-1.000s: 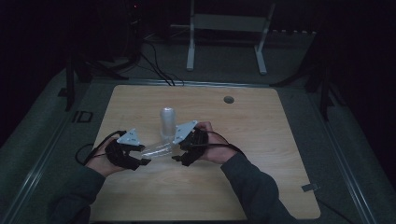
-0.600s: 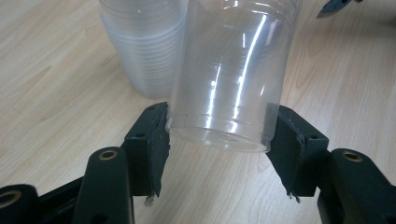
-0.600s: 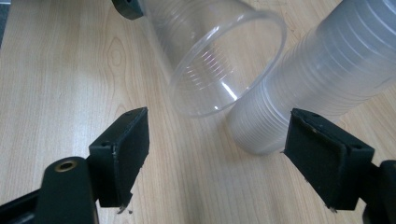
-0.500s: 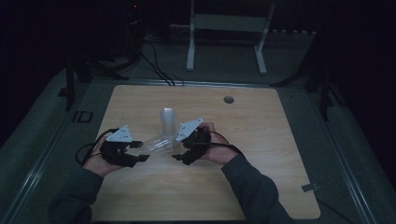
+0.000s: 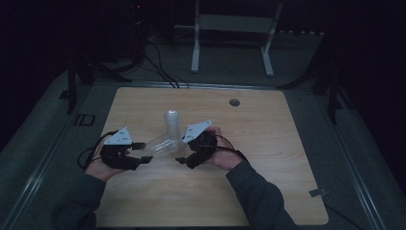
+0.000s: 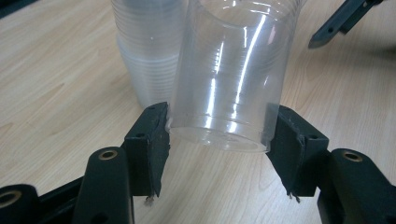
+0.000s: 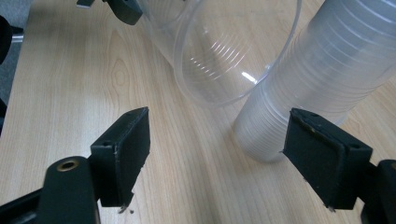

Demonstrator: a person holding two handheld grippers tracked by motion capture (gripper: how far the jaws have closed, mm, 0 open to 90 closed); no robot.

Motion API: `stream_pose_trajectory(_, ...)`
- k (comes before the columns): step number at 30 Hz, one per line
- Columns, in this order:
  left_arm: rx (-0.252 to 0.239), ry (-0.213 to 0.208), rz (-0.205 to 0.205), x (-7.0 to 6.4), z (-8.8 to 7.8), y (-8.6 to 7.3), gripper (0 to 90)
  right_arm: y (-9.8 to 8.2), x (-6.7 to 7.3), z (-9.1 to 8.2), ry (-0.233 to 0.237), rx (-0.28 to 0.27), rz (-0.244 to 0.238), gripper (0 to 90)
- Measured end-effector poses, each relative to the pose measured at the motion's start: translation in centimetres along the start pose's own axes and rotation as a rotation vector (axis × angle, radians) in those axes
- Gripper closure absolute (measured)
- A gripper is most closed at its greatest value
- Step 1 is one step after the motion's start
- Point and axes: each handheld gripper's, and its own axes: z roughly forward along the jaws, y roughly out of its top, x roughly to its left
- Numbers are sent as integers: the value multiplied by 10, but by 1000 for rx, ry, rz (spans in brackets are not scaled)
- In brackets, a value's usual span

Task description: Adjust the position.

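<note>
My left gripper (image 6: pixel 215 140) is shut on the base of a clear plastic cup (image 6: pixel 229 79), pads against both sides. The cup lies tilted, its mouth toward the right gripper. In the high view the left gripper (image 5: pixel 142 158) holds this cup (image 5: pixel 162 143) just left of a stack of clear cups (image 5: pixel 171 123), which stands upside down on the wooden table (image 5: pixel 268 143). My right gripper (image 7: pixel 217 135) stands open before the cup's mouth (image 7: pixel 233 51) and the stack (image 7: pixel 322 79). Its jaws have just been closing a little, with nothing between them. It sits right of the stack (image 5: pixel 184 155).
A round cable hole (image 5: pixel 234 102) marks the table's far side. Cables trail from both grippers over the near table. A white stand (image 5: pixel 230 28) rises beyond the far edge on the dark floor.
The left gripper has shifted slightly to the left with the cup. The right gripper has kept its place.
</note>
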Motion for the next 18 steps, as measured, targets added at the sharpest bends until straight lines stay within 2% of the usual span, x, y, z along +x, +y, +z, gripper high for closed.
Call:
stream_pose_trajectory(10, -55, 21, -14, -1, 0, -1, 422, -2, -1, 0, -7, -41, 41, 221)
stream_pose_trajectory(18, -98, 17, -15, -2, -1, 2, 422, -6, -3, -2, -15, -85, 83, 222)
